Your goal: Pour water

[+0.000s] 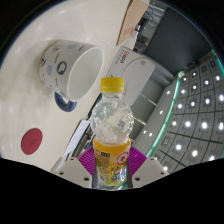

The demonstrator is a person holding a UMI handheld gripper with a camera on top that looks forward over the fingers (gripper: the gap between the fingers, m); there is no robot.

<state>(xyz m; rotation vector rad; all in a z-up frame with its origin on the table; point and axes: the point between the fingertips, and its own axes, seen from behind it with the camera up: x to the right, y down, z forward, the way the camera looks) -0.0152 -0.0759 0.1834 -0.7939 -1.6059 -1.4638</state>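
A clear plastic bottle (111, 125) with a yellow cap and a yellow label stands upright between my fingers, held above the table. My gripper (111, 158) is shut on the bottle, with the purple pads (88, 157) pressing on the label at both sides. A white mug (70, 67) with a dark pattern lies tilted on the white table beyond the bottle, to the left of its cap, its open mouth facing toward the bottle. The bottle's lower part is hidden behind the gripper body.
A red round object (31, 139) lies on the white table (30, 100) to the left of the fingers. White packages (128, 68) and a box (137, 25) lie beyond the bottle. To the right a dark dotted surface (195, 110) with a teal edge borders the table.
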